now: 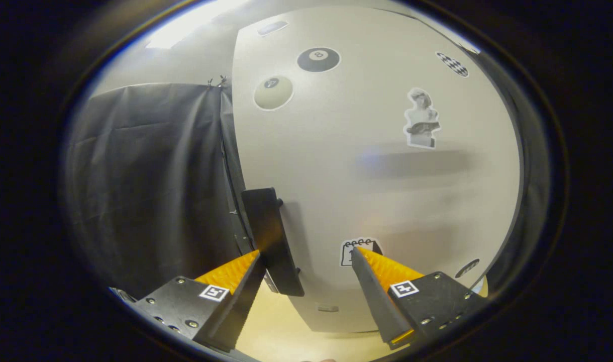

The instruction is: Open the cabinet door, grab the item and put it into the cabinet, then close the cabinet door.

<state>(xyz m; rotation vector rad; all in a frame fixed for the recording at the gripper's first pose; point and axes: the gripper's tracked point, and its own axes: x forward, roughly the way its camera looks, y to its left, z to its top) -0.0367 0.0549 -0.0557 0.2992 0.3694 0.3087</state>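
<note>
1. Cabinet door handle, a black flat bar (272,241), stands upright just ahead of the left fingertip, at eleven o'clock from the gripper (306,259), whose fingers are spread, grasping nothing.
2. Beyond, the pale sticker-covered cabinet door (367,166) looks shut.
3. At nine o'clock hangs a black cloth wall (150,186).

Gripper (306,259) raised, level; fingers (236,271) spread wide, gripping nothing.

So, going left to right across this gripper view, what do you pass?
Black cloth → door handle → calendar sticker → bust sticker. The open gripper points at the cabinet door.
</note>
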